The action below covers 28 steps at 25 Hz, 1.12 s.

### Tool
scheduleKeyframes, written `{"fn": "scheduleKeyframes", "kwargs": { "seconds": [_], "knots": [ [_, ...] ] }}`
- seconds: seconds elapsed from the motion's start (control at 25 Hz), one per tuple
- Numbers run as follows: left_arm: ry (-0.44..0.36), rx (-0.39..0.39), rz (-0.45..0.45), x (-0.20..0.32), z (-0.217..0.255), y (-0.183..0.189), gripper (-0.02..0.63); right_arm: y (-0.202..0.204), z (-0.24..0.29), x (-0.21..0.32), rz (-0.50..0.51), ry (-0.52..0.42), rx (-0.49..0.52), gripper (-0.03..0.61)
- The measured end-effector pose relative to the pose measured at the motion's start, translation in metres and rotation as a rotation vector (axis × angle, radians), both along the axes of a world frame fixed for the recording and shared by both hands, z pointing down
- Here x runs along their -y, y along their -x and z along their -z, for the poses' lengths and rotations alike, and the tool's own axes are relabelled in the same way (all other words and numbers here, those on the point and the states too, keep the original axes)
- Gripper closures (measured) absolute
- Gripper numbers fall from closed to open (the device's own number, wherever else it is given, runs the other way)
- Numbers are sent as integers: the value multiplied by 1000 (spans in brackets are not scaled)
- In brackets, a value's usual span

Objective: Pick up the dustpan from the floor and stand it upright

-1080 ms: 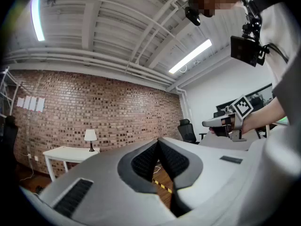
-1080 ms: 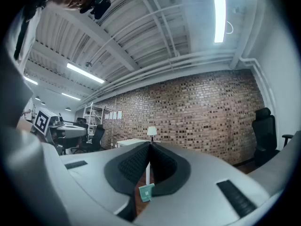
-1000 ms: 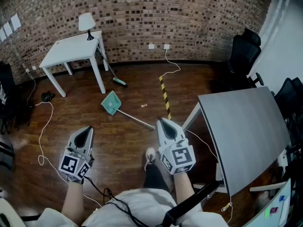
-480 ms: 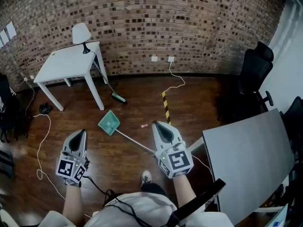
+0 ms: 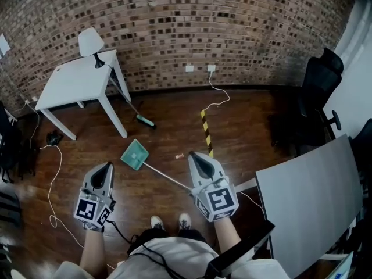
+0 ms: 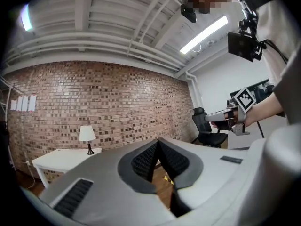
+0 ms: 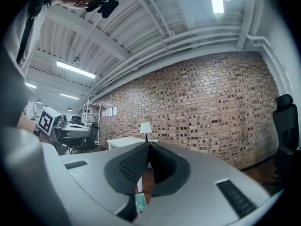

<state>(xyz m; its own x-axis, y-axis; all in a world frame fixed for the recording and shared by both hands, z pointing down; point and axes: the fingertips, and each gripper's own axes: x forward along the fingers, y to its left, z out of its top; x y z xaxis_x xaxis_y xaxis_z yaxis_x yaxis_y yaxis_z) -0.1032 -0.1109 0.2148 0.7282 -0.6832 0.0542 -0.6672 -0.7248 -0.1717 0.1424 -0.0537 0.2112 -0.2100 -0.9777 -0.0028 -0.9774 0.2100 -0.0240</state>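
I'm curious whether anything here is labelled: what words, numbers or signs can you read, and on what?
No readable words or numbers anywhere.
Left marker cube, right marker cube: black-and-white square patterns, no letters.
White wall sheets: too small to read.
Floor tape: yellow-black stripes, no text.

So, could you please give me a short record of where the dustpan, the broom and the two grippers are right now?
dustpan: green, lying flat on the wooden floor, long handle running toward the right gripper
broom: head on the floor, handle slanting up to the white table
left gripper: jaws together, empty, held in the air, apart from the dustpan
right gripper: jaws together, empty, over the handle's near end in the head view
task state: dustpan not yet picked up
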Motion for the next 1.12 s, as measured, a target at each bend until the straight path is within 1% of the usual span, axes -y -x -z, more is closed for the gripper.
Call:
{"fn": "scheduleKeyframes", "kwargs": {
  "seconds": [0.2,0.36,0.48,0.56,0.64,0.68,0.72,0.84,0.92,1.0,1.12],
  "knots": [
    [32,4,-23,21,-8,6,595,-5,0,14,-51,9,-14,594],
    [47,5,-30,31,-14,11,595,-3,2,20,-54,-16,11,594],
    [63,4,-39,34,-21,16,595,3,-1,22,-54,-11,17,594],
    [80,6,-50,34,-27,19,595,9,-2,21,-37,-19,15,594],
    [91,11,-59,36,-32,22,595,19,-4,21,0,-34,-26,592],
    [96,15,-61,38,-36,24,594,25,-7,20,18,-34,-51,557],
    [102,23,-61,39,-40,25,594,29,-12,18,28,-25,-65,557],
    [139,48,-68,44,-58,29,595,31,-34,15,2,28,-35,557],
    [167,61,-95,44,-72,25,598,27,-60,14,-24,77,3,555],
    [195,83,-146,43,-90,14,600,19,-101,14,-47,153,36,552],
    [247,125,-210,37,-128,-4,603,6,-171,8,-69,287,30,534]
  ]
}}
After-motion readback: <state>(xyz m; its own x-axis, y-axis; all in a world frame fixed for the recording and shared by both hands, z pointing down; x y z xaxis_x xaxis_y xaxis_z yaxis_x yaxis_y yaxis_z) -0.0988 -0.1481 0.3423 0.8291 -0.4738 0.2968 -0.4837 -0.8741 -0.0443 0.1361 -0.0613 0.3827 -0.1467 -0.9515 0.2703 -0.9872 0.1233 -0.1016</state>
